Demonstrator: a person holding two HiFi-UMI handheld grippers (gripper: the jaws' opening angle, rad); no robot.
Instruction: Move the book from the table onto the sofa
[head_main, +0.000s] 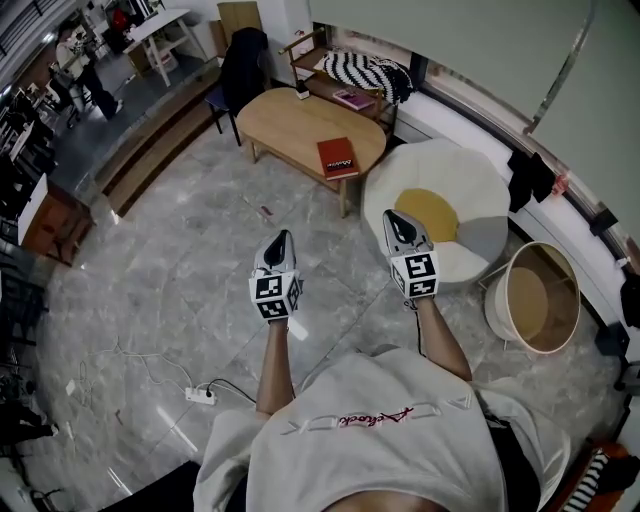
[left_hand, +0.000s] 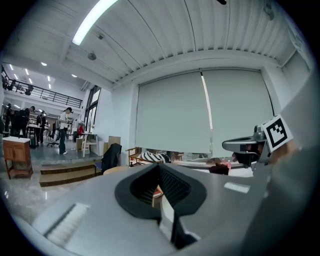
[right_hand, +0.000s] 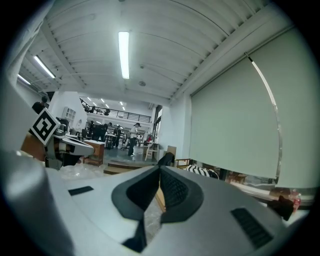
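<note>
Book (head_main: 338, 158) lies on the oval tabletop (head_main: 280, 120), near its edge, at 12 o'clock from our claws and well apart from both. We hold the left claw (head_main: 282, 240) and right claw (head_main: 397, 218) side by side above the floor, each pressed together and empty. A round seat (head_main: 470, 190) sits at 3 o'clock of the right claw.

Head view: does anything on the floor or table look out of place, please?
A white power strip lies loose on the open floor, a possible trip hazard; the table looks tidy.
</note>
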